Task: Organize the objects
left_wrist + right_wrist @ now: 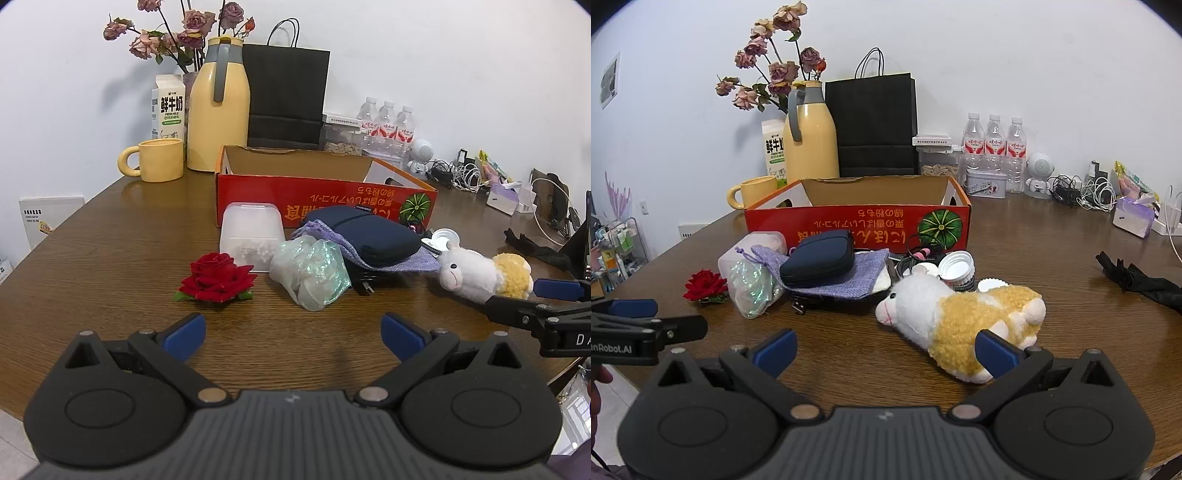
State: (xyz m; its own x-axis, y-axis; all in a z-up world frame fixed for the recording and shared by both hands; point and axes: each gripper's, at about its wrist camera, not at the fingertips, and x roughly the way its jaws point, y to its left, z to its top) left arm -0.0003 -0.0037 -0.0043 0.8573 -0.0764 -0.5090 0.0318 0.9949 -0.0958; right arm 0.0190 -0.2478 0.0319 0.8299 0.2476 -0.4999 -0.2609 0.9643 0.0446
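On wooden table [1015, 251], plush sheep [960, 314] lies lengthwise, head toward red box [857, 225]; both tools gape empty.

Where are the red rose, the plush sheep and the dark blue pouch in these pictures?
red rose [216, 277], left wrist view, on the petals.
plush sheep [960, 317], right wrist view, on its body.
dark blue pouch [365, 232], left wrist view, on its top face.

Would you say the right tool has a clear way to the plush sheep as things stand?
Probably yes: the right tool is open and empty, and the plush sheep lies on the table just ahead, nothing between them.
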